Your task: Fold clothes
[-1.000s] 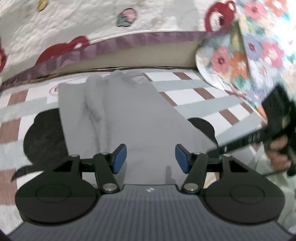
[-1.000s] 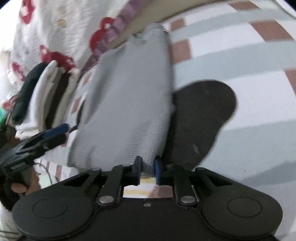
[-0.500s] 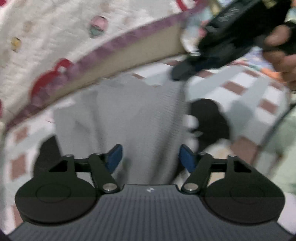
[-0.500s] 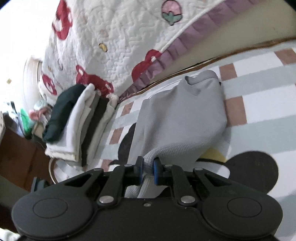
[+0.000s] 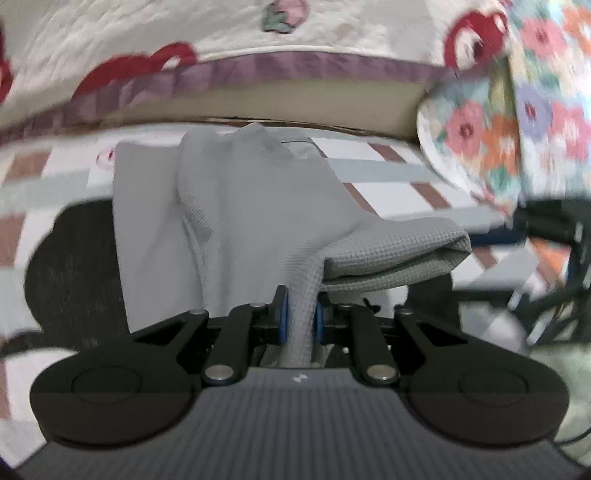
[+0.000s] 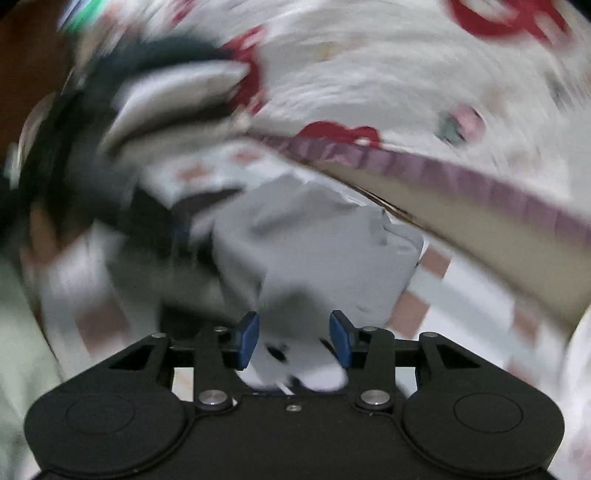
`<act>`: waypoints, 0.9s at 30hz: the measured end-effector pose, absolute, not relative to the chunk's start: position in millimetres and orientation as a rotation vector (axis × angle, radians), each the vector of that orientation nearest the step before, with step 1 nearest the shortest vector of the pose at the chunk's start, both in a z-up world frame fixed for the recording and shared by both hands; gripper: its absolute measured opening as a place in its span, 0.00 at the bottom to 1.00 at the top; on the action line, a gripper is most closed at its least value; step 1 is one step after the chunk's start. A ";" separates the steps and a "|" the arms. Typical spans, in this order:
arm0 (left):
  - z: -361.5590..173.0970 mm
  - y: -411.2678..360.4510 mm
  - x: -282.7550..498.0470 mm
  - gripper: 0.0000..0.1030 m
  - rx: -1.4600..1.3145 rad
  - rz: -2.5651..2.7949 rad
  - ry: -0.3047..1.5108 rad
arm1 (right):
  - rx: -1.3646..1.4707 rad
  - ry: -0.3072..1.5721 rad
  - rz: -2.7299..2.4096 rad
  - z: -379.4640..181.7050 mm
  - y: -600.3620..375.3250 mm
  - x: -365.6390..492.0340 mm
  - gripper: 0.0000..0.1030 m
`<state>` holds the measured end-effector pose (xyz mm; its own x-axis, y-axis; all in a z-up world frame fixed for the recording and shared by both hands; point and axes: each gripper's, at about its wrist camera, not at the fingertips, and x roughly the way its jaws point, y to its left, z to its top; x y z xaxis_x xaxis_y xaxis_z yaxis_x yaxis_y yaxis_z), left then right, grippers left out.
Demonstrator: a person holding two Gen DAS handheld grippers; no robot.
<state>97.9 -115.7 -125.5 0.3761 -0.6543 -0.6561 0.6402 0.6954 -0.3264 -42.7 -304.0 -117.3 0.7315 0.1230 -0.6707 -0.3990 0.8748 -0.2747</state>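
**Grip swapped on the grey top**

Since a second ago the left gripper (image 5: 300,314) has clamped its jaws on the grey top's (image 5: 236,206) near edge, while the right gripper (image 6: 293,334) let go, jaws half open. Top lies on the checked mat (image 5: 399,173), long axis running from the left jaws toward the bed (image 5: 295,96). Left hand's nearer.

The shirt (image 5: 258,206) is plain gray with tiny waffle squares. The mat (image 5: 399,173) under it has white, pale green and brown stripes and squares, with big black round shapes. On the far side, the quilt (image 5: 155,33) is white with red shapes, a pink strawberry and a purple edge. On the right, a cloth (image 5: 491,122) has pink, orange and purple flowers. Both grippers are black with blue pads (image 6: 248,338).
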 end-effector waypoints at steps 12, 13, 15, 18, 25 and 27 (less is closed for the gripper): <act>-124.1 -107.0 101.3 0.13 -0.069 -0.863 0.857 | -0.866 0.513 0.329 -135.6 -260.9 -30.1 0.64; -123.6 -106.6 100.5 0.13 -0.063 -0.865 0.851 | -0.856 0.514 0.343 -136.0 -262.2 -26.4 0.64; -122.3 -106.1 99.0 0.13 -0.051 -0.873 0.838 | -0.837 0.518 0.370 -137.0 -264.8 -18.9 0.62; -119.6 -105.6 95.7 0.14 -0.032 -0.908 0.824 | -0.778 0.541 0.401 -136.3 -270.1 -7.4 0.20; -114.8 -121.6 65.7 0.41 0.287 -0.959 0.763 | -0.415 0.610 0.326 -116.6 -293.8 4.2 0.16; -116.2 -123.5 61.6 0.41 0.340 -0.937 0.759 | -0.346 0.610 0.308 -112.5 -298.4 5.0 0.16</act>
<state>61.6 -123.5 -116.2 0.3635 -0.5973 -0.7149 0.8231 0.5653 -0.0538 5.0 -298.4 -112.5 0.7777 0.1786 -0.6027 -0.3796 0.8977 -0.2237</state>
